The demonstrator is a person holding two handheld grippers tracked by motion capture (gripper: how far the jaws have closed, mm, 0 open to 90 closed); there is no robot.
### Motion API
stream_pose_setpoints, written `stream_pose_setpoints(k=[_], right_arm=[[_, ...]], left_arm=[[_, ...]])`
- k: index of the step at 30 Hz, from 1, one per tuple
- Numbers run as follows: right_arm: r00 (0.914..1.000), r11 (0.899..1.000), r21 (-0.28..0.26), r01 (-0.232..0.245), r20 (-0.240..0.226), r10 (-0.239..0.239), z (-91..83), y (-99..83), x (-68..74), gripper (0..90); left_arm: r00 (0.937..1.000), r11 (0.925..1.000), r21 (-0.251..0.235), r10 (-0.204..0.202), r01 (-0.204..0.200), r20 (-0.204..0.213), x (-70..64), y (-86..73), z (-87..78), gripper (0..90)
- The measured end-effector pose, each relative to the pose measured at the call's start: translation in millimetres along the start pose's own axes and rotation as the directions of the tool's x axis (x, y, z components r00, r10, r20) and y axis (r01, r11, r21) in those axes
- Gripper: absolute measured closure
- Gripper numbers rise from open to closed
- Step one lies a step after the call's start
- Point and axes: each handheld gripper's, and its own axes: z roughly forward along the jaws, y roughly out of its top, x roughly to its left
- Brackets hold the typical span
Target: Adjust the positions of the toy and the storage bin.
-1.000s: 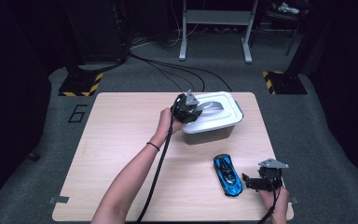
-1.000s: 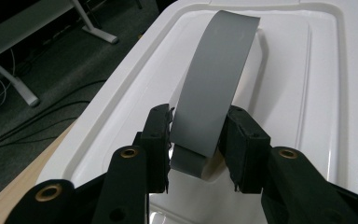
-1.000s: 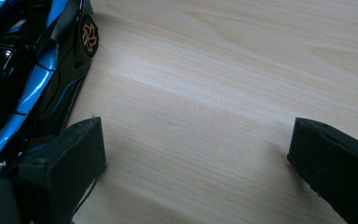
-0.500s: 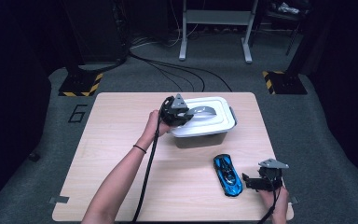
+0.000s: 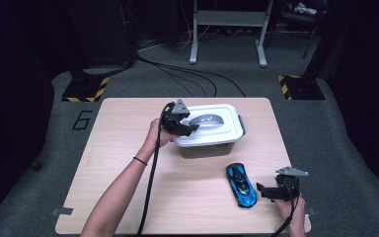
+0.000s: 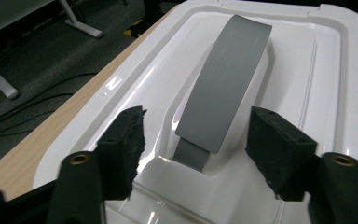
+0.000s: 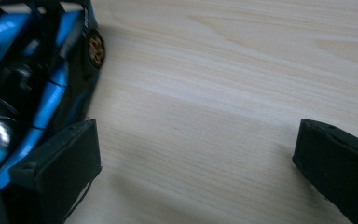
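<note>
Dark room; grey carpet (image 5: 325, 123); black cables (image 5: 187, 74); hazard-striped blocks (image 5: 81, 91); metal stand (image 5: 227, 29).

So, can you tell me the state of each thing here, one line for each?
Box: shut, lid on.
Lid: on the box, grey handle lying flat.
Left gripper: open, jaws either side of the handle.
Right gripper: open, holding nothing.
Car: on its wheels on the table, beside the right gripper.

Table (image 5: 128, 197) lit from overhead, surroundings dark; glare on white lid (image 6: 326, 93); car (image 7: 23, 93) blurred.
</note>
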Motion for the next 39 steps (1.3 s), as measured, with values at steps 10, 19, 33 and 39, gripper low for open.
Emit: stream_pose_setpoints(k=[10,19,33,39], right_arm=[[0.9997,0.998,-0.065,-0.018,-0.015,0.017,-23.4,46.1,4.5,1.5],[0.9987,0.994,-0.095,0.05,-0.007,-0.051,-17.6,105.2,20.4,9.2],[0.9979,0.994,-0.091,0.063,0.019,-0.062,13.7,168.1,29.9,51.0],[0.9989,0.996,-0.073,0.045,0.016,-0.044,28.5,179.4,29.0,63.4]], left_arm=[[0.9975,0.9968,-0.041,-0.07,0.069,-0.012,0.2,-14.4,-28.5,15.0],[0.9898,0.988,-0.061,-0.142,0.142,-0.001,-7.3,-30.2,-44.0,5.0],[0.9913,0.9905,-0.039,-0.131,0.132,0.011,-24.1,-46.1,-48.4,5.1],[0.9913,0.9913,-0.018,-0.13,0.13,0.022,-26.0,-51.5,-43.4,8.5]])
